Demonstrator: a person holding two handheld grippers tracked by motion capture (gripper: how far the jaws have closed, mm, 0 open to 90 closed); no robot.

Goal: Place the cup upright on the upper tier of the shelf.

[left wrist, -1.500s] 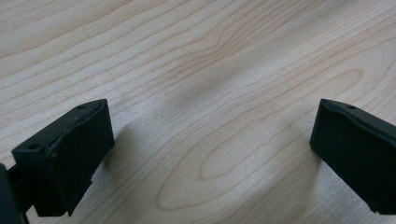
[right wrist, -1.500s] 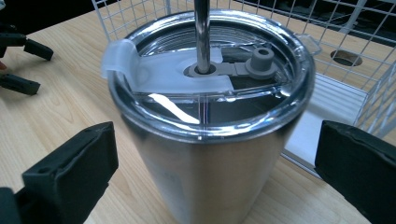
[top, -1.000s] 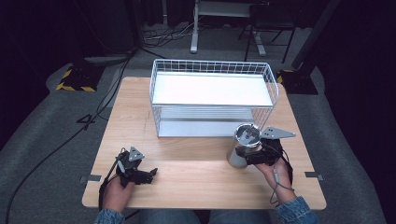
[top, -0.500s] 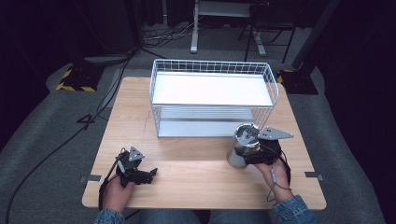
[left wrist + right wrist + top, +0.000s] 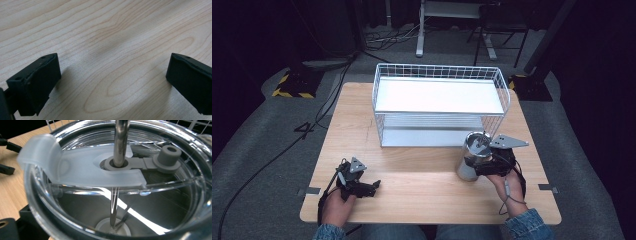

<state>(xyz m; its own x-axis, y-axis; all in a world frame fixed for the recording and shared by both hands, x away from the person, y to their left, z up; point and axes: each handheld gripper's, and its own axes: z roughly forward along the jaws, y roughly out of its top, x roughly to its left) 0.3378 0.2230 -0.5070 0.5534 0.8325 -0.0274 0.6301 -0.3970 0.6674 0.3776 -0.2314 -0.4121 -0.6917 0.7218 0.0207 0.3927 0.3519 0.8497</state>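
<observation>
The wooden counter [image 5: 427, 165] carries a white wire basket [image 5: 439, 102] set toward its far edge, roughly centred, with bare strips of wood to the left and right of it; the whole near half of the counter in front of the basket is open wood.

The left tool [image 5: 371, 187] rests low on the near left part of the counter, close to the near edge, held in the person's left hand [image 5: 337, 202]; its jaws stand wide apart, and in the left gripper view they frame nothing but wood grain between them [image 5: 112, 75]; open room lies all round it, well apart from the basket.

The right tool [image 5: 472, 167] sits at the near right, held by the right hand [image 5: 507, 187], its grey plate [image 5: 509, 142] on top; its jaws are clamped on a metal tumbler [image 5: 472, 160], which stands upright on the counter just in front of the basket's near right corner, close to the wire but whether touching I cannot tell.

In the right gripper view the tumbler's clear lid [image 5: 75, 172] shows up close, a metal straw [image 5: 121, 140] passing through its grey grommet, a small stopper [image 5: 167, 157] beside it; the counter's wood shows past the lid's left edge.
</observation>
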